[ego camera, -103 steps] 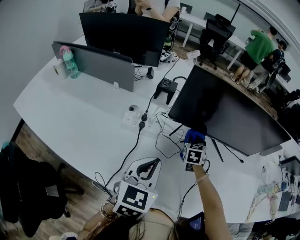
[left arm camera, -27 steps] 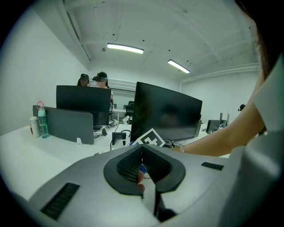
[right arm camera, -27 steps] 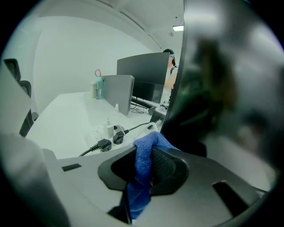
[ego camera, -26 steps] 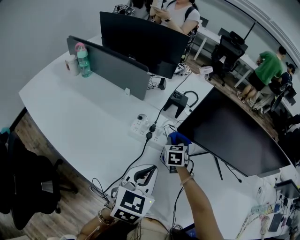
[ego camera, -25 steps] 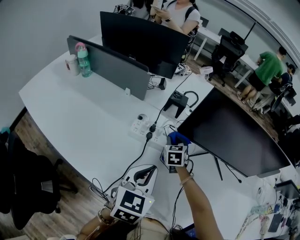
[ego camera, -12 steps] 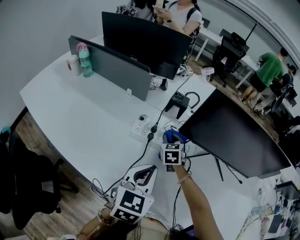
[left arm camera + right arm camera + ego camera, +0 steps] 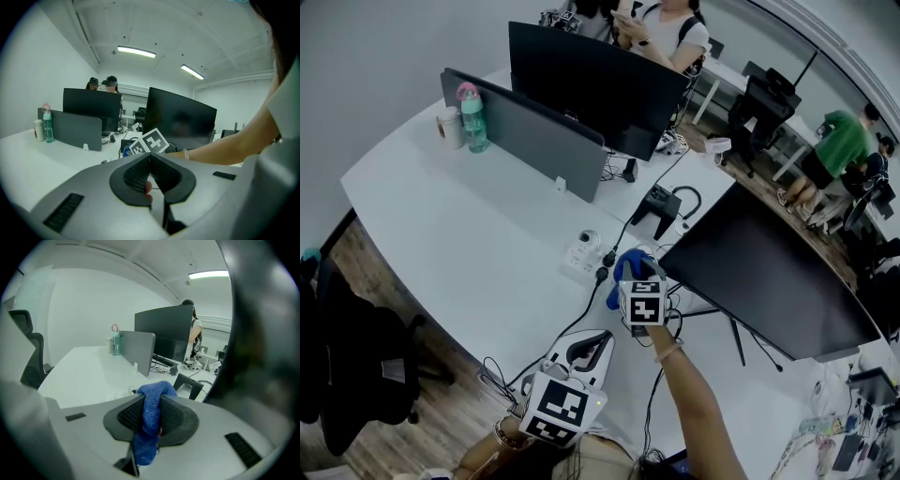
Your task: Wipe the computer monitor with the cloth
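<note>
Cloth (image 7: 151, 401) in right gripper (image 7: 152, 420): blue, nubby knit, matt. Its pads (image 7: 127, 416): black, ribbed, matt, set in smooth grey plastic. Monitor (image 7: 769, 272) just right of it: dark, smooth screen. Counter (image 7: 469, 234) below: smooth, white.

White bench (image 7: 459, 225), seen from above; grey divider (image 7: 530, 136) upright across its far part; teal bottle (image 7: 472, 117) with pink cap and a white cup (image 7: 448, 127) just beside it, at the divider's left end; far screen (image 7: 595, 89), black, behind the divider; power strip (image 7: 581, 255) on the bench, a black cable (image 7: 579, 309) running from it toward the near edge; small black stand (image 7: 661, 204) beyond the strip; black chair (image 7: 356, 366) on wooden floor (image 7: 422, 412), left; person in green (image 7: 839, 141), far right.
</note>
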The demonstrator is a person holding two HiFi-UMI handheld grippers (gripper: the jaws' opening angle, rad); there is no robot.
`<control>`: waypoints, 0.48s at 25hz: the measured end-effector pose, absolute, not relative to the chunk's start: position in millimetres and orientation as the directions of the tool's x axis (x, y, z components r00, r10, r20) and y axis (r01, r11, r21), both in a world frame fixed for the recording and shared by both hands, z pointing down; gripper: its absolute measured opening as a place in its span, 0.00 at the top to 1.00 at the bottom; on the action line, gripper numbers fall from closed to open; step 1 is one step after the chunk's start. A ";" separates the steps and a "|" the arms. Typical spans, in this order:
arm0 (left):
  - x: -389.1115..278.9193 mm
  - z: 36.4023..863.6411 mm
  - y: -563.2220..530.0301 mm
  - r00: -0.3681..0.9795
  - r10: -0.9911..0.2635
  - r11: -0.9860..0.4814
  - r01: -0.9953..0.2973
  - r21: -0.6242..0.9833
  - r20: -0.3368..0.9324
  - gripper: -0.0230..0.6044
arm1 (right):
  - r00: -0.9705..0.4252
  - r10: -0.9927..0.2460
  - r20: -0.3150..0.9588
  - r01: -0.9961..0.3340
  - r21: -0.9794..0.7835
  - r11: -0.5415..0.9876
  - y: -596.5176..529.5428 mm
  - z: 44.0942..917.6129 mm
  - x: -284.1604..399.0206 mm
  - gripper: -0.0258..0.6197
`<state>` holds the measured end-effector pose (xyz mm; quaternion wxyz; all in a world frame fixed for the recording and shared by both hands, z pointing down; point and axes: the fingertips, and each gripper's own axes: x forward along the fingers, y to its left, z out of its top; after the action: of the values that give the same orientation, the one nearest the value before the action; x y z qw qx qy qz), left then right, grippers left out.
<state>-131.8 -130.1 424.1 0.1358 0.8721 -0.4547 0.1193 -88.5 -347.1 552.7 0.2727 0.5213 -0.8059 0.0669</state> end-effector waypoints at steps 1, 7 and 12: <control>-132.3 424.2 -130.6 0.557 -0.761 -0.547 -0.827 0.131 0.333 0.95 | -0.302 -0.807 0.508 -0.872 0.195 0.449 -347.8 550.3 -89.4 0.85; -135.3 426.0 -130.3 0.550 -0.762 -0.541 -0.831 0.130 0.341 0.95 | -0.265 -0.820 0.506 -0.869 0.244 0.431 -348.9 536.9 -88.7 0.85; -135.3 429.3 -129.8 0.543 -0.760 -0.543 -0.833 0.110 0.357 0.95 | -0.217 -0.841 0.496 -0.881 0.271 0.388 -357.1 528.0 -73.3 0.85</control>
<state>-135.3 -129.8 429.3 0.1343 0.8679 -0.4589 0.1345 -73.3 -357.1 528.0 0.2939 0.5522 -0.7794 0.0343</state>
